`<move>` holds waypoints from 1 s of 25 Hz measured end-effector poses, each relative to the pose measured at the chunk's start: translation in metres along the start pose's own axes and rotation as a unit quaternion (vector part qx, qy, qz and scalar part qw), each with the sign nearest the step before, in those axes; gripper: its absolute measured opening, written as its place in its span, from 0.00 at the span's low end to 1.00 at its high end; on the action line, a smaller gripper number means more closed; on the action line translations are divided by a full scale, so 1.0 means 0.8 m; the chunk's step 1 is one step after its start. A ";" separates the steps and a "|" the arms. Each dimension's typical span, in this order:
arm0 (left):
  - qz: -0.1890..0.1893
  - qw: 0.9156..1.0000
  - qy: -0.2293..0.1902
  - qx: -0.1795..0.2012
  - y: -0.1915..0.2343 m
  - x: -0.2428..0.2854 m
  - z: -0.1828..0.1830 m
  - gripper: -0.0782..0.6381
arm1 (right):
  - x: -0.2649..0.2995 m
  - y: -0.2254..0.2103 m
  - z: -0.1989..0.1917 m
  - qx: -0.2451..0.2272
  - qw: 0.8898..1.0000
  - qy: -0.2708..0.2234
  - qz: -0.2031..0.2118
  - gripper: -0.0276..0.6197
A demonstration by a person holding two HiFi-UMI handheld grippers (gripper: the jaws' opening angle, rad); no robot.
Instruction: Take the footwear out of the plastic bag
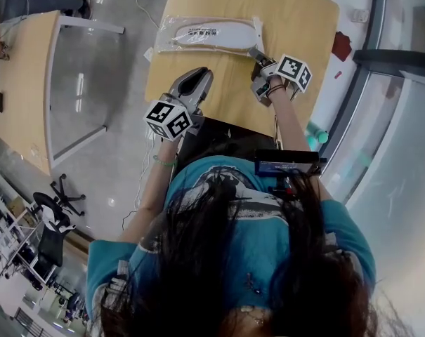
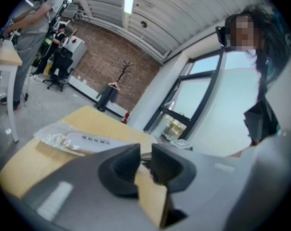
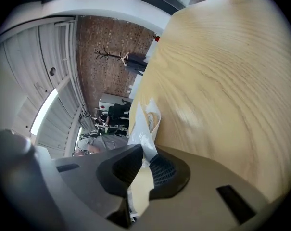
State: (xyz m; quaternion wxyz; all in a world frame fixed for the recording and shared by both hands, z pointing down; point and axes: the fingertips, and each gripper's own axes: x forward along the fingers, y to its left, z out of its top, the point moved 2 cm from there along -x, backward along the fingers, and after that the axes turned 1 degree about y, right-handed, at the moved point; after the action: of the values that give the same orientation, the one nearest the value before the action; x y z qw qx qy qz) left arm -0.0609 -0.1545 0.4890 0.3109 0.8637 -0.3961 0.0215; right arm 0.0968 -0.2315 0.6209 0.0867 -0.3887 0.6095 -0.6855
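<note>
A wooden table (image 1: 296,20) carries a clear plastic bag (image 1: 166,30) lying across its far left part, with the white footwear (image 1: 226,32) inside it. The right hand-held gripper (image 1: 256,56) has its jaws closed on the thin film at the bag's right end. The left hand-held gripper (image 1: 201,72) hovers over the table's near edge, its jaws a narrow slit apart and empty.

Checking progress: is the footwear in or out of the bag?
In: the footwear shows through the clear bag lying flat on the table.
</note>
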 end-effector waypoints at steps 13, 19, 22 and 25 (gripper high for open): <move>-0.066 0.981 -0.001 -0.182 0.035 -0.005 -0.023 0.33 | -0.074 0.089 -0.049 -0.044 0.995 -0.041 0.080 0.09; -0.113 0.964 0.003 -0.240 0.030 -0.002 -0.034 0.40 | -0.121 0.117 -0.051 -0.067 0.989 -0.069 0.115 0.08; -0.170 0.936 0.015 -0.307 0.023 0.010 -0.041 0.49 | -0.129 0.130 -0.054 -0.079 0.986 -0.072 0.125 0.08; -0.201 0.906 0.004 -0.374 0.024 0.032 -0.043 0.56 | -0.134 0.138 -0.057 -0.091 0.985 -0.073 0.126 0.08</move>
State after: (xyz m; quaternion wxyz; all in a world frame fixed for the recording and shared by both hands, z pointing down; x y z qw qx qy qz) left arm -0.0499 -0.1618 0.5341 0.6101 0.7453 -0.1923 -0.1878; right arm 0.1019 -0.1599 0.4776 0.1805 -0.3641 0.7055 -0.5806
